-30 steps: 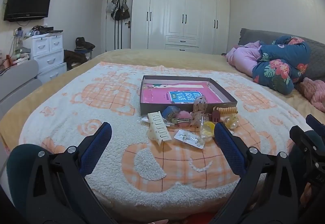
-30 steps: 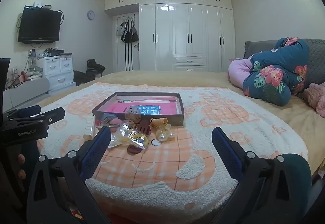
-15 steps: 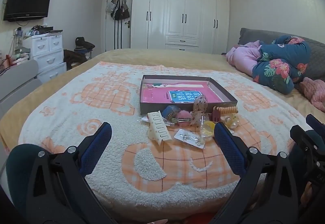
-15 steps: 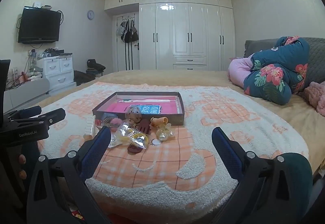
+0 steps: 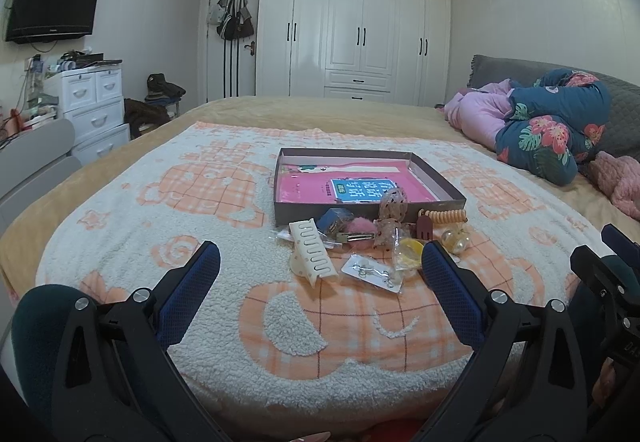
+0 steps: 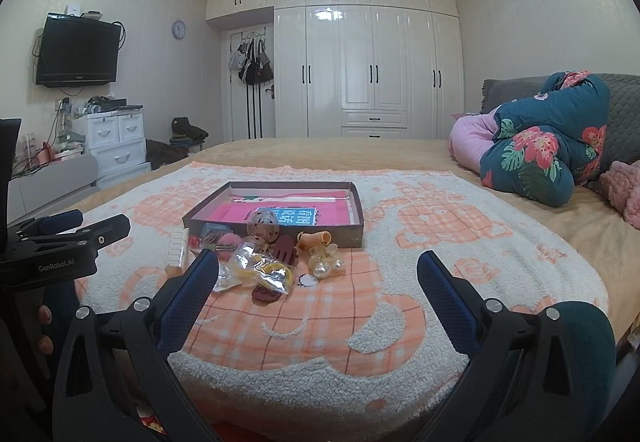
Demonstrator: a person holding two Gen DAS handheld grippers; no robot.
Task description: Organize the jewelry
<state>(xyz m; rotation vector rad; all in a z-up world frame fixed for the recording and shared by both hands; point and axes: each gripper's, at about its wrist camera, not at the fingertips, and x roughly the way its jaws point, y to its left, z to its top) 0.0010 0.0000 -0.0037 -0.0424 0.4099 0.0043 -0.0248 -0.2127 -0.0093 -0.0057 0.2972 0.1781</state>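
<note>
A shallow brown box (image 5: pixel 434 173) with a pink and blue lining lies on the bed; it shows in the right wrist view too as box (image 6: pixel 358 215). In front of it sits a small heap: a cream hair claw (image 5: pixel 310 257), an earring card (image 5: pixel 374 274), a pink pompom (image 5: pixel 360 228), an orange coil tie (image 5: pixel 448 217), pearl pieces (image 6: pixel 326 266) and a yellow bagged item (image 6: pixel 264 269). My left gripper (image 5: pixel 316 294) is open, low at the bed's near edge, short of the heap. My right gripper (image 6: pixel 318 292) is open too, nothing between its fingers.
The orange-and-white fleece blanket (image 5: pixel 224 201) covers the bed. Folded floral and pink bedding (image 5: pixel 548 125) lies at the right by the headboard. White drawers (image 5: pixel 96 101) and a wall TV (image 5: pixel 52 1) stand at the left, wardrobes (image 5: pixel 360 29) at the back.
</note>
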